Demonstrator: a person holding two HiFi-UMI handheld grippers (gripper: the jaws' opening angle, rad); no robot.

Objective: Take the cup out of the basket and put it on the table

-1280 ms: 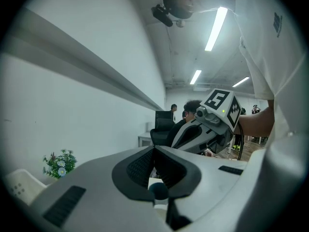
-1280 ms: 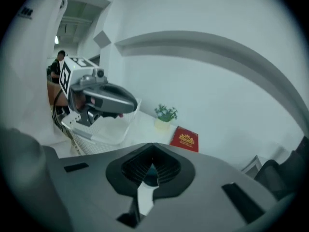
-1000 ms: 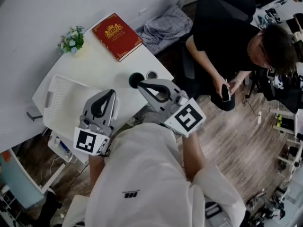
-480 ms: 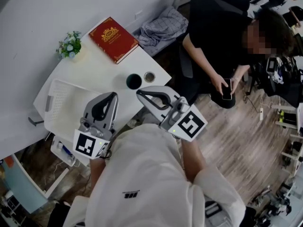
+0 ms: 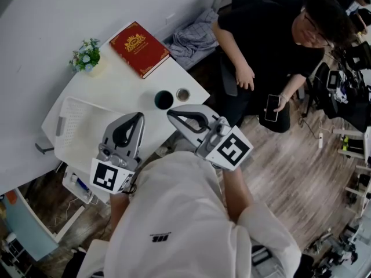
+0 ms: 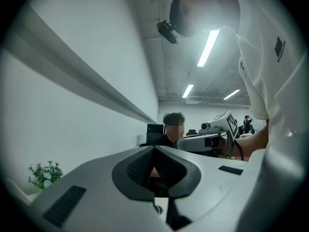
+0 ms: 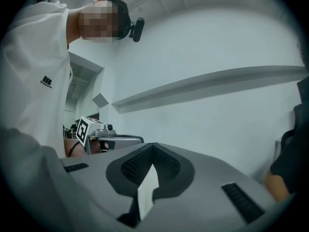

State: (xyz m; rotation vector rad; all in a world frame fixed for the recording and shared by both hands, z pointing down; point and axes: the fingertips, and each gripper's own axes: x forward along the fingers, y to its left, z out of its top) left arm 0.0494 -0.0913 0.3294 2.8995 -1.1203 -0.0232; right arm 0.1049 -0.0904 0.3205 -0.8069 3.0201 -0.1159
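Note:
A dark cup stands upright on the white table, outside the white perforated basket at the table's left. A smaller round cup sits just right of it. My right gripper hovers a little short of the dark cup, its jaws shut with nothing between them. My left gripper is held over the basket's right edge, its jaws shut and empty. Both gripper views look up and sideways at walls and ceiling, not at the table.
A red book and a small pot of flowers lie at the table's far end. A person in black sits close to the table's right side, phone in hand. Crumpled cloth lies beyond the book.
My right gripper has drawn back from the dark cup, which now stands apart from it. The seated person has lifted their head and lowered the phone hand. My left gripper has hardly moved.

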